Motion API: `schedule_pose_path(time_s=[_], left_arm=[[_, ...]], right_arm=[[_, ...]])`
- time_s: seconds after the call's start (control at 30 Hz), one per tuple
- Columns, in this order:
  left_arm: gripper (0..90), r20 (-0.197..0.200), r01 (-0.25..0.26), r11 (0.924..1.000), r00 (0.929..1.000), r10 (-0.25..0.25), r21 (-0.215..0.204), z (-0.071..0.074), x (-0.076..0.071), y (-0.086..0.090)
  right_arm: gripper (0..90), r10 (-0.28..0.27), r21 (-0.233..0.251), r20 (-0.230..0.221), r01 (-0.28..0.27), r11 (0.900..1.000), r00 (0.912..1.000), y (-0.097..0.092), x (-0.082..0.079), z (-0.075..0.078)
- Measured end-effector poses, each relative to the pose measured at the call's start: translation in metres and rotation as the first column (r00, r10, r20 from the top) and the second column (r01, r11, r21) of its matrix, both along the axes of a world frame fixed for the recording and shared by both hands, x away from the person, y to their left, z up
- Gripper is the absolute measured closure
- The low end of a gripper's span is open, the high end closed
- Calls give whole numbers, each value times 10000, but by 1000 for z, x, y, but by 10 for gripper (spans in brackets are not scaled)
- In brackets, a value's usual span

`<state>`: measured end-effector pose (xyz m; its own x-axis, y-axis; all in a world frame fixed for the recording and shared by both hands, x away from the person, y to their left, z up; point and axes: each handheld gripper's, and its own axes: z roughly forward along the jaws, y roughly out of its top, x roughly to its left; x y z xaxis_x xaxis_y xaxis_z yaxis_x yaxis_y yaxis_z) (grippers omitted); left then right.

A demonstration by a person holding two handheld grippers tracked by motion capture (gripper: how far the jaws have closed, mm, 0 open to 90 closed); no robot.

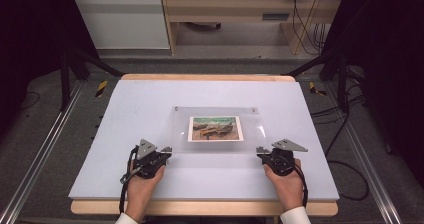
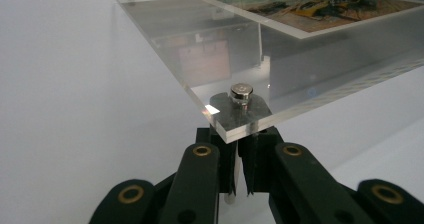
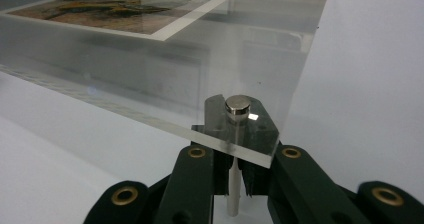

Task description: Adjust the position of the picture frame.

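Observation:
A clear acrylic plate (image 1: 180, 129) lies raised on the white mat, with a printed painting (image 1: 215, 128) sandwiched in its middle. Silver bolt caps mark its corners. My left gripper (image 1: 167, 150) is at the near left corner. In the left gripper view, that gripper (image 2: 239, 156) is shut on the thin metal post under the bolt cap (image 2: 241, 91). My right gripper (image 1: 261, 151) is at the near right corner. In the right gripper view, this gripper (image 3: 233, 171) is shut on the post (image 3: 232, 194) beneath its cap (image 3: 238, 105).
The white mat (image 1: 150, 99) covers a wooden table (image 1: 200, 207), with bare mat all around the plate. Black frame bars stand at both sides. Cables (image 1: 345, 134) trail on the floor at right. A wooden cabinet (image 1: 230, 14) stands behind the table.

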<state>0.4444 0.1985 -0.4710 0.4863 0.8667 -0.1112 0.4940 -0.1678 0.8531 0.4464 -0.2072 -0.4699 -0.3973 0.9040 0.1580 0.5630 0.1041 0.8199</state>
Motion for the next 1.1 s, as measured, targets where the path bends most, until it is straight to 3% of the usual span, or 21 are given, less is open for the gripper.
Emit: schedule_pose_path(time_s=[0.27, 0.87, 0.97, 1.03, 1.07, 1.1], left_arm=[[840, 13, -29, 9998, 10000, 28, 212, -5, 1, 1], [833, -27, 115, 9999, 9999, -114, 113, -5, 3, 2], [770, -176, 102, 9999, 9998, -103, -44, -6, 5, 5], [694, -313, 153, 9998, 9994, -156, -99, -6, 5, 7], [605, -313, 153, 9998, 9994, -156, -99, -6, 5, 7], [605, -355, 99, 9999, 9993, -103, -101, -5, 4, 8]], right_arm=[[837, 105, -169, -167, -108, 9998, 9998, 2, 1, -4], [821, 287, -83, -246, -290, 9995, 9993, 1, 2, -5], [747, 453, -39, -288, -455, 9990, 9986, 1, 1, -4], [612, 508, -25, -347, -509, 9987, 9981, 2, 0, -4], [612, 508, -25, -347, -509, 9987, 9981, 2, 0, -4], [534, 603, -104, -436, -609, 9981, 9972, 2, -3, -2]])
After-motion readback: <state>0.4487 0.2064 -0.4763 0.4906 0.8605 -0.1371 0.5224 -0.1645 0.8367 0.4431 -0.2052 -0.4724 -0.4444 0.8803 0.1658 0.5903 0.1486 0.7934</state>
